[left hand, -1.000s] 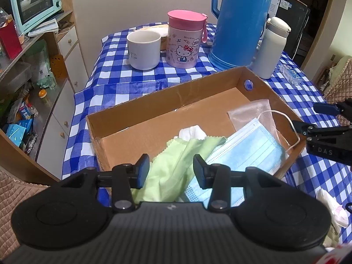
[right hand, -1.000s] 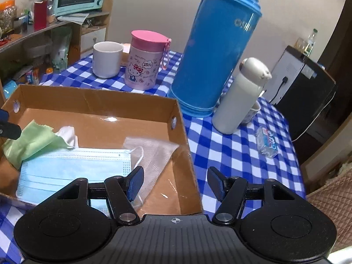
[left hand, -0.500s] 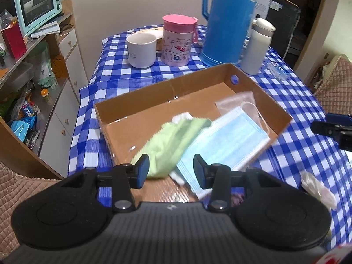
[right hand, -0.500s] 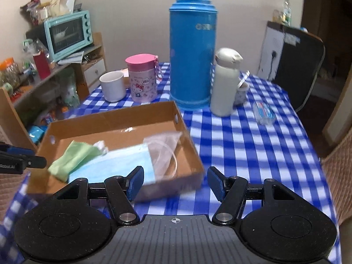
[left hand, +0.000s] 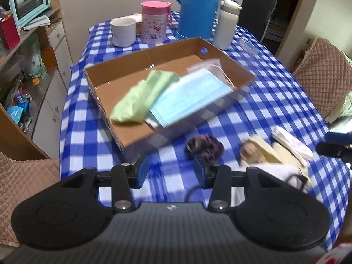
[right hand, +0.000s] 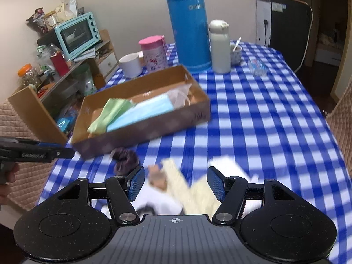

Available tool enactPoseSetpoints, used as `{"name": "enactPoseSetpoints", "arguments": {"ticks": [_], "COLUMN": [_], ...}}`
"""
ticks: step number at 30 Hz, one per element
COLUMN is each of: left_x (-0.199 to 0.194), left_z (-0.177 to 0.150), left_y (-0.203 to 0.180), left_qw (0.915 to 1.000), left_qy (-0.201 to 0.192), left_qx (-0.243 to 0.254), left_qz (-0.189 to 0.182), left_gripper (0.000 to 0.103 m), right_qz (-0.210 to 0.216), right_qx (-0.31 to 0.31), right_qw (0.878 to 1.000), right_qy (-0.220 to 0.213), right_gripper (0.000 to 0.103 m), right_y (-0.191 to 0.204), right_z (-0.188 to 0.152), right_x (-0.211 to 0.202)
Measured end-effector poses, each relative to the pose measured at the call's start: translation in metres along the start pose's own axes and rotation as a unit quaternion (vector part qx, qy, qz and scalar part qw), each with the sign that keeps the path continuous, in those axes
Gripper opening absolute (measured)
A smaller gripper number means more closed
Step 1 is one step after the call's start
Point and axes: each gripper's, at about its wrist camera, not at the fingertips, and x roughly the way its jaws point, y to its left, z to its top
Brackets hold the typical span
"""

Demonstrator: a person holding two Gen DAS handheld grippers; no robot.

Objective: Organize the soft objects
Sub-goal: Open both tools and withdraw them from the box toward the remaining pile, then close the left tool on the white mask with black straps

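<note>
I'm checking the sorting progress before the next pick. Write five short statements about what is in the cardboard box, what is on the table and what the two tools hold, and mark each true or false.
1. The pale blue pleated face mask lies inside the shallow brown cardboard box. True.
2. The light green cloth lies on the tablecloth outside the box. False: it is in the box, beside the mask.
3. The dark purple fuzzy scrunchie is on the blue-and-white checked tablecloth, outside the box. True.
4. The left tool grips the scrunchie. False: its jaws are open and hold nothing.
5. The right tool is open and empty. True.
</note>
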Motion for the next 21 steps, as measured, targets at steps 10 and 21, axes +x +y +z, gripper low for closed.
{"name": "enactPoseSetpoints", "arguments": {"ticks": [10,21], "left_x": [-0.010,-0.018], "left_z": [-0.035,-0.064], "left_y": [-0.036,-0.083], "left_qw": [0.9991,0.9985], "left_qy": [0.020,0.030], "left_qx": [0.023,0.028], "left_qz": [-0.030,-0.036], "left_gripper": [0.041,0.044], "right_qz": [0.006,0.001], "right_qx": [0.030,0.027], "right_qw": [0.999,0.998], "right_qy": [0.029,0.048], "right_gripper": [0.064,0.064], "right_y": [-0.003,-0.037], "right_z": [-0.053,-0.076], "right_x": [-0.022,-0.034]}}
